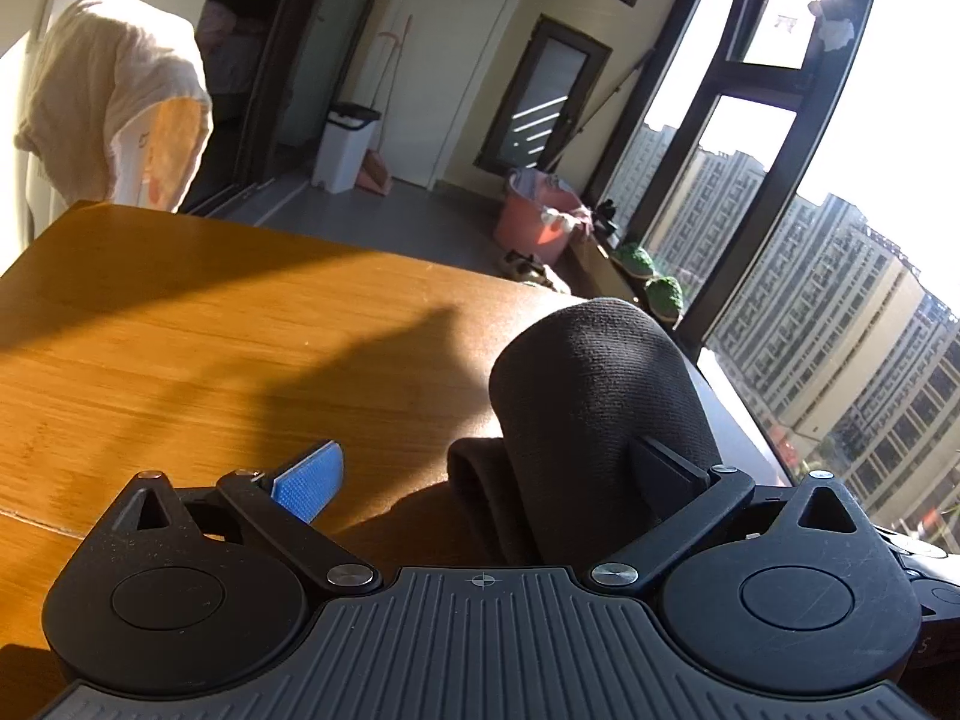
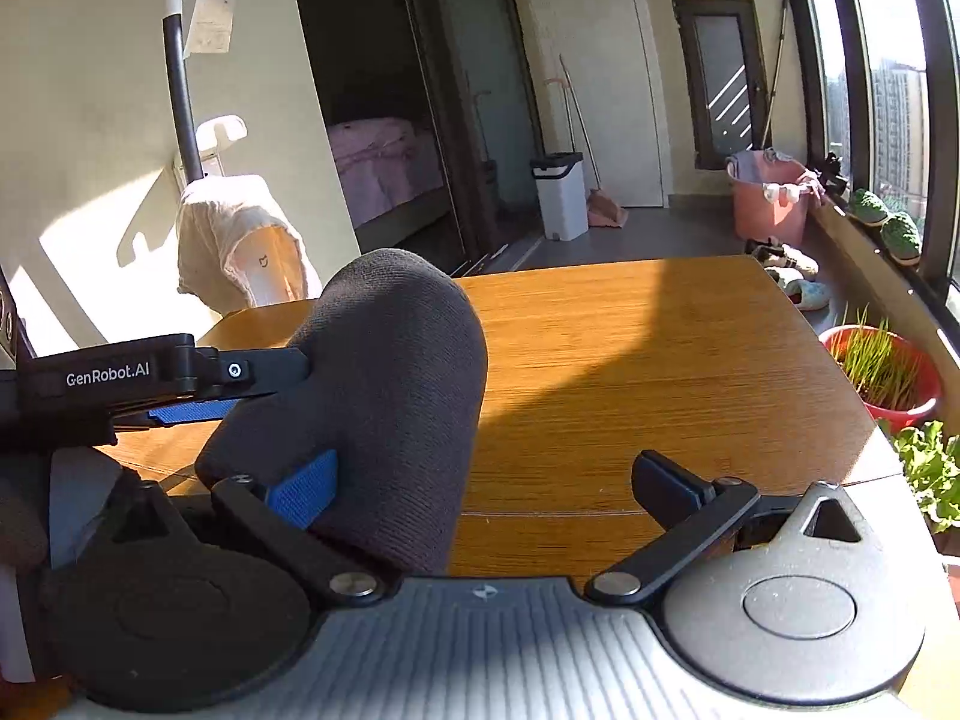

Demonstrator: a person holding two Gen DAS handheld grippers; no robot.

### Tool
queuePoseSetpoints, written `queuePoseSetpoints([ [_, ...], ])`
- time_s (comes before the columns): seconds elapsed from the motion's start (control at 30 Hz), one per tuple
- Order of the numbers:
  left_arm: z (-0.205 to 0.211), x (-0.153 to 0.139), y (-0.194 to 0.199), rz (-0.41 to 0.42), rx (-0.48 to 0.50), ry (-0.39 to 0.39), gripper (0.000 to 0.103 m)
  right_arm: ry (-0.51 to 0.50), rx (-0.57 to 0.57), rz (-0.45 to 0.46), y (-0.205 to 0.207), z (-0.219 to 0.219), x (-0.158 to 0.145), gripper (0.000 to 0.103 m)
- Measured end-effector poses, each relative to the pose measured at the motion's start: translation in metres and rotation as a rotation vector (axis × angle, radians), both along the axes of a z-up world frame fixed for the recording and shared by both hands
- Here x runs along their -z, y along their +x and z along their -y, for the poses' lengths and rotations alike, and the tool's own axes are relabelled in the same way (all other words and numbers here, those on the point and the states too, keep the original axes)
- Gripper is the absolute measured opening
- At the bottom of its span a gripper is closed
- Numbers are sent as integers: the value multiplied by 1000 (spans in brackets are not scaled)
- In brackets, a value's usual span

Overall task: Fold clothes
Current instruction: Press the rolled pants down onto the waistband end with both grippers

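A dark grey knit garment (image 1: 600,384) stands bunched up on the wooden table (image 1: 180,330), with a lower fold lying flat beside it. My left gripper (image 1: 486,456) is open wide; its right finger is wrapped by the cloth and its blue left pad is bare. In the right wrist view the same garment (image 2: 396,372) drapes over the left finger of my right gripper (image 2: 486,468), which is also open wide with its right finger bare over the table (image 2: 660,360). The left gripper's finger (image 2: 264,369) pokes into the cloth from the left.
A cream cloth (image 2: 240,240) hangs over a stand beyond the table's far left corner. A white bin (image 2: 561,195) and a pink bucket (image 2: 765,198) stand on the floor behind. A red pot of grass (image 2: 882,372) sits by the window on the right.
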State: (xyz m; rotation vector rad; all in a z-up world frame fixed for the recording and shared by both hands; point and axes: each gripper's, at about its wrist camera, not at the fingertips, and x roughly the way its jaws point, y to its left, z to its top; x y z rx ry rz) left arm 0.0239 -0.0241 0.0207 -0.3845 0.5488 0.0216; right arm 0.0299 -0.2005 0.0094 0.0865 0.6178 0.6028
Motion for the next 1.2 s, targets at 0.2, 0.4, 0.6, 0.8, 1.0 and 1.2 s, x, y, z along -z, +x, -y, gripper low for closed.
queuePoseSetpoints([
  [0.2, -5, 2, 10, 27, 7, 20, 103, 144, 26, -51, 17, 17, -11, 103],
  [0.4, -10, 7, 10, 31, 0, -47, 103, 67, 97, -144, 78, -22, -11, 103],
  [0.6, -11, -6, -6, 40, -41, -22, 102, -43, 73, -13, 74, -49, -9, 103],
  [0.8, 0, 1, -11, 31, -17, 53, 103, 33, 112, -50, 60, -20, -7, 103],
  [1.0, 1, 8, -11, 39, -22, 63, 103, 49, 92, -23, 27, 15, 0, 103],
  [1.2, 1, 11, -11, 36, -23, 43, 103, 45, 99, -40, 23, 15, 7, 103],
])
